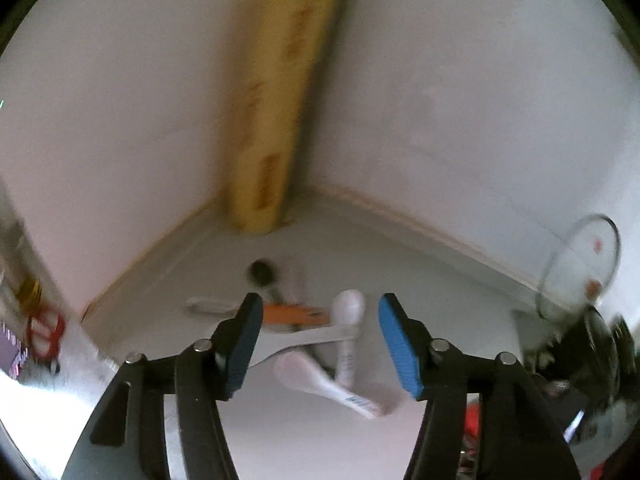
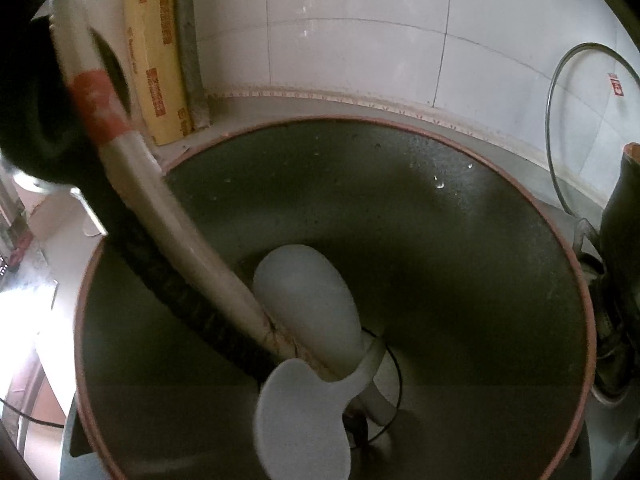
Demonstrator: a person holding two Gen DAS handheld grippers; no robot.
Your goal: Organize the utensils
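White plastic spoons (image 1: 340,360) and orange-handled utensil (image 1: 294,315) heaped on pale grey surface (image 1: 420,280) in wall corner, near yellow roll (image 1: 276,120). Left tool (image 1: 320,344) spread, empty, above heap. Right tool unseen, state unclear; white ladles (image 2: 304,296) inside dark red-rimmed wok (image 2: 460,240).

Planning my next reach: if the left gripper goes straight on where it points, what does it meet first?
Probably the white plastic spoons heaped on the grey counter, which lie between the open jaws of the left gripper. Blur leaves the depth uncertain.

surface: grey countertop (image 1: 224,248) | on it: white spoons (image 1: 320,380), dark pan (image 2: 400,184)
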